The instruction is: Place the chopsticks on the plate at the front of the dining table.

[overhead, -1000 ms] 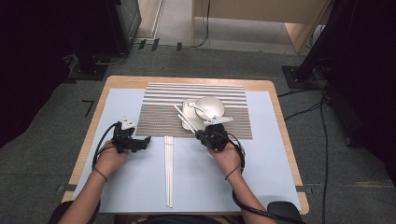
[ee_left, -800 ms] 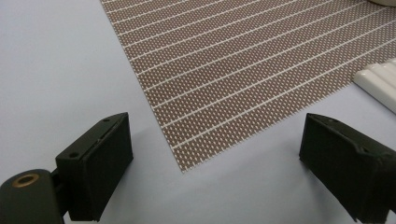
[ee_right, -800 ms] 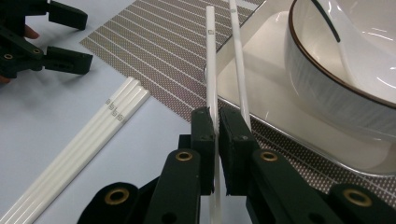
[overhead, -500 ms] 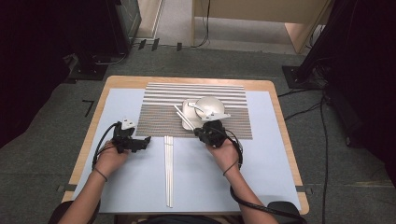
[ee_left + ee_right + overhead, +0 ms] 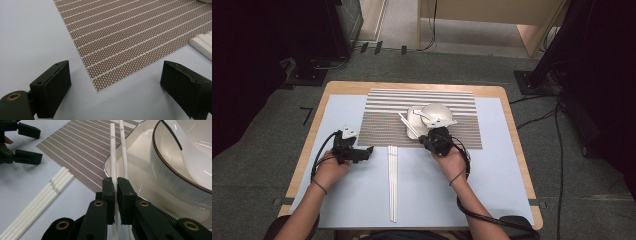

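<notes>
**Item 1. Right hand-held gripper** [image 5: 116, 182]: clenched. Its pads pinch a slim white plastic chopstick [image 5: 112, 150] near its lower end. I cannot tell whether the second white chopstick [image 5: 124, 150], just beside it at 3 o'clock, is also caught.

**Item 2. Held chopstick, location:** it runs from the jaws toward 12 o'clock in the right gripper view. Its far part lies across the rim of the shallow white rounded-square dish [image 5: 107, 162].

**Item 3. Dish contents:** a white ceramic bowl with a dark rim [image 5: 170, 170], with a white ceramic spoon [image 5: 190, 150] resting in it.

**Item 4. Brown woven placemat with pale stripes** [image 5: 382, 125]: it carries the dish on its 3 o'clock half.

**Item 5. Spare white chopsticks** [image 5: 392, 185]: a tight bundle lying flat on the pale blue desk [image 5: 492, 170], at 6 o'clock of the placemat.

**Item 6. Left hand-held gripper** [image 5: 116, 68]: released, with the jaws spread wide and nothing between them. It rests at 9 o'clock of the bundle, over the placemat's near corner.

**Change since the earlier pictures:** almost none. The right gripper has edged slightly toward 9 o'clock and the chopstick keeps the same slant. The left gripper is unmoved.

**Reading:** the grasp looks secured but no real lift has begun. The likely next step is to draw the chopstick clear of the dish rim without nudging the bowl.
</notes>
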The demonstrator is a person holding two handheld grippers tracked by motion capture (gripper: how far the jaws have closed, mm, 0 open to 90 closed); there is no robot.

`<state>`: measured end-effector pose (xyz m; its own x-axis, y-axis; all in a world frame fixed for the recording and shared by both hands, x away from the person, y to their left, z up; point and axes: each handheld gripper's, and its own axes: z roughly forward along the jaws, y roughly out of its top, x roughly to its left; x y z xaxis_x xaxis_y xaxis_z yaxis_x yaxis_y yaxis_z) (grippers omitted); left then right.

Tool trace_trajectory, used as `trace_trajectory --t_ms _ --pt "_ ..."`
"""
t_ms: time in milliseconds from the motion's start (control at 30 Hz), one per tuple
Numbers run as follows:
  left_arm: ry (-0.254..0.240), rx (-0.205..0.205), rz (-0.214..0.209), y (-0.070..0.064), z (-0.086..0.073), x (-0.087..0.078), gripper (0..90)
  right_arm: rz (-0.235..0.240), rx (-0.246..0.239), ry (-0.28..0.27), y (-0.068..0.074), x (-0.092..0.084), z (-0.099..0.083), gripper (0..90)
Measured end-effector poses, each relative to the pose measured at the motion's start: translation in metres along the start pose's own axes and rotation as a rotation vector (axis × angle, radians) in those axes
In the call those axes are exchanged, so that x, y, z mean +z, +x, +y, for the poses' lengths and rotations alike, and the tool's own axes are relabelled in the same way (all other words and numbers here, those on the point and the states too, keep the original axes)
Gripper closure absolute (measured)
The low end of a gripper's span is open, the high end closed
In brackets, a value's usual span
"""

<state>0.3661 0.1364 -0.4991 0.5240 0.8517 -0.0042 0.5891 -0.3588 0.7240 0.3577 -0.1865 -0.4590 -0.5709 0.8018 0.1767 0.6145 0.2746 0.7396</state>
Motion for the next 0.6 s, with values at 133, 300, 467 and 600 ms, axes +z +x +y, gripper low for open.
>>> trace_trajectory --t_ms 133,300,467,600 --pt "0.0 0.0 0.0 0.0 0.0 0.0 8.9 -0.003 -0.006 0.0 -0.001 0.002 0.002 85.7" --pt "0.001 0.0 0.0 0.0 0.0 0.0 8.9 -0.009 -0.007 0.0 -0.001 0.006 0.006 85.7" --pt "0.0 0.0 0.0 0.0 0.0 0.0 8.9 -0.012 -0.005 0.005 -0.001 0.01 0.007 85.7" --pt "0.0 0.0 0.0 0.0 0.0 0.0 8.9 -0.012 -0.01 0.005 -0.002 0.014 0.009 85.7"
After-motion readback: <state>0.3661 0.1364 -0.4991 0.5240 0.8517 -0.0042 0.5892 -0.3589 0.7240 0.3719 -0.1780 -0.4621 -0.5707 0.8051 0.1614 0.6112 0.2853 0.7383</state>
